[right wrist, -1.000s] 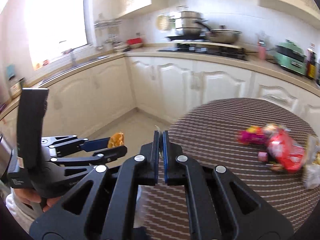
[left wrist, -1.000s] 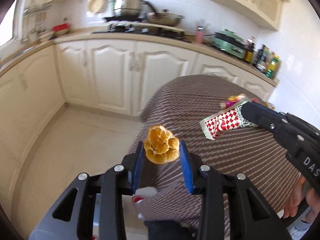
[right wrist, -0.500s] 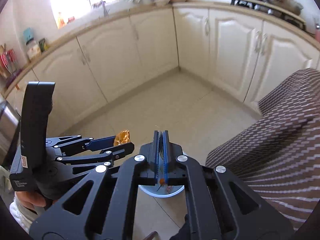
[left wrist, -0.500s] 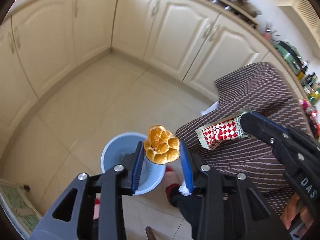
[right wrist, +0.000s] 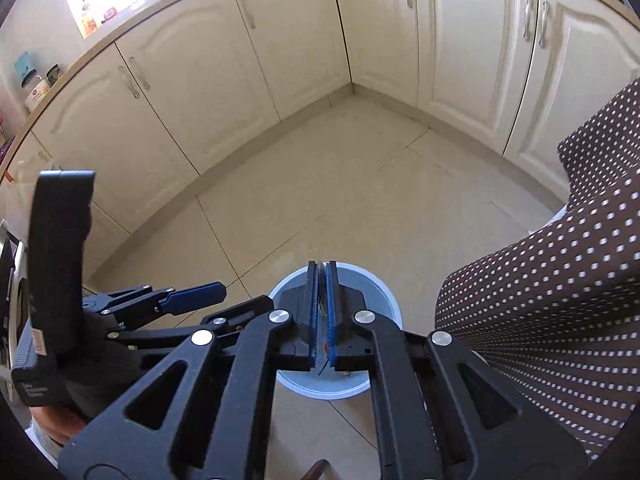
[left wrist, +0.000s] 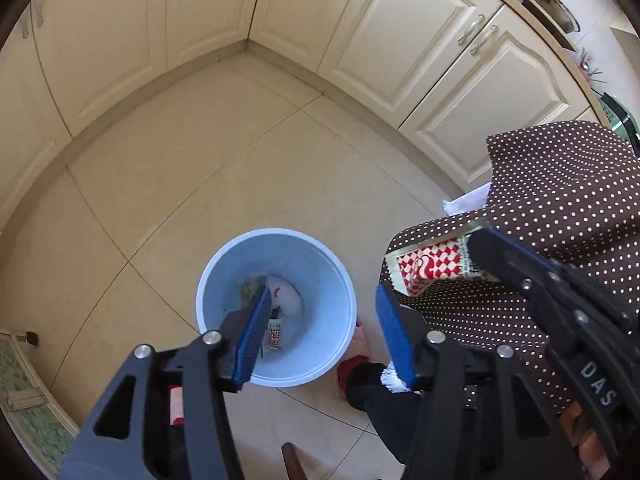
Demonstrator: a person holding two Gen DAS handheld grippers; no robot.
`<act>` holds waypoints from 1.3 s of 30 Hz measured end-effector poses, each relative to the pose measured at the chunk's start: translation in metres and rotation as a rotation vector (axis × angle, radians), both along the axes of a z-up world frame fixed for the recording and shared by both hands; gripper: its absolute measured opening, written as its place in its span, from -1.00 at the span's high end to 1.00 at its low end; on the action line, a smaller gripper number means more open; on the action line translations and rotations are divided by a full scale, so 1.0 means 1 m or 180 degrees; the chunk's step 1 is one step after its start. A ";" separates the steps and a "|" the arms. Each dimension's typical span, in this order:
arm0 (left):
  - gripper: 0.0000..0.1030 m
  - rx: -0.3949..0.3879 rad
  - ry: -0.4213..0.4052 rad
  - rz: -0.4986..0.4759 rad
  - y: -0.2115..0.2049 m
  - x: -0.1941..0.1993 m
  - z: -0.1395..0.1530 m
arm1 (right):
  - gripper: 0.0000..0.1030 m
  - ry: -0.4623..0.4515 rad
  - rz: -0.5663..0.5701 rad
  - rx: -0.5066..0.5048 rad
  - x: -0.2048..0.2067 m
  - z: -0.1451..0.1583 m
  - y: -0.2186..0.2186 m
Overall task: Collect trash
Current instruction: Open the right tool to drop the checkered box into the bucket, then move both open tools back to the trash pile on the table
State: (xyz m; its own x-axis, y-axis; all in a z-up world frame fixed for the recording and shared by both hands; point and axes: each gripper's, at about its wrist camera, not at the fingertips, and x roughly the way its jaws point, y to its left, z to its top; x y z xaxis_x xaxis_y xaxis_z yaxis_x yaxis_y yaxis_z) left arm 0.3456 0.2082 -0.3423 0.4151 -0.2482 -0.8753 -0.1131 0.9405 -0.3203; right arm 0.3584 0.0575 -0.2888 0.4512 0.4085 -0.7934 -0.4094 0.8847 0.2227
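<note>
A light blue bin [left wrist: 320, 268] stands on the tiled floor, right below both grippers. It holds a white wad, something green and a small checked packet. My left gripper [left wrist: 322, 292] hangs over it; its jaws are opening and nothing is between them. No orange peel shows anywhere. My right gripper [right wrist: 322, 266] is shut on a red-and-white checked wrapper [left wrist: 430, 266], held flat beside the bin's rim in the left wrist view. In the right wrist view only a thin edge of it shows between the pads, above the bin [right wrist: 384, 298]. The left gripper [right wrist: 244, 296] is at lower left there.
A table under a brown dotted cloth [left wrist: 560, 200] rises right of the bin. Cream cabinet doors [left wrist: 400, 40] line the corner behind. A dark trouser leg and a red slipper [left wrist: 352, 368] stand against the bin. A green mat [left wrist: 24, 400] lies at lower left.
Both grippers swung from the table down over the bin. The left jaws opened and the orange peel they held is gone. The right gripper still holds the checked wrapper.
</note>
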 end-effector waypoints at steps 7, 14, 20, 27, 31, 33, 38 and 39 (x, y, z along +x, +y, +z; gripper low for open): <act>-0.07 -0.0020 0.0039 0.0047 0.007 -0.003 -0.005 | 0.92 0.0050 0.0044 0.0023 0.005 -0.007 0.010; -0.08 -0.0045 0.0022 0.0062 0.013 -0.005 -0.002 | 0.92 0.0009 0.0060 0.0054 0.006 -0.005 0.016; -0.09 -0.0111 -0.0053 0.0102 0.017 -0.009 0.010 | 0.90 -0.0013 0.0087 0.0154 0.004 0.001 0.016; -0.13 -0.0132 -0.0217 0.0115 0.014 -0.022 0.040 | 0.90 -0.0123 0.0103 0.0164 -0.011 0.024 0.007; -0.13 -0.0052 -0.0389 0.0052 -0.001 -0.033 0.073 | 0.90 -0.0319 0.0014 0.0127 -0.029 0.053 -0.016; -0.13 -0.0033 -0.0518 -0.0023 -0.014 -0.040 0.095 | 0.90 -0.0414 -0.0050 0.0117 -0.039 0.069 -0.029; -0.14 0.0065 -0.0877 -0.0310 -0.065 -0.059 0.158 | 0.90 -0.0692 -0.0316 0.0140 -0.070 0.117 -0.087; -0.17 0.0088 -0.0943 -0.0375 -0.077 -0.062 0.169 | 0.90 -0.0765 -0.0385 0.0137 -0.077 0.127 -0.101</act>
State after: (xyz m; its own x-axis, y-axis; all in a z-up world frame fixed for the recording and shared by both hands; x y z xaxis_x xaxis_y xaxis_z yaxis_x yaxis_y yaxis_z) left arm 0.2835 0.1315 -0.1731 0.6226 -0.2876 -0.7278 0.0915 0.9504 -0.2973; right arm 0.2813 -0.0437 -0.1619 0.6721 0.3711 -0.6408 -0.3469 0.9223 0.1703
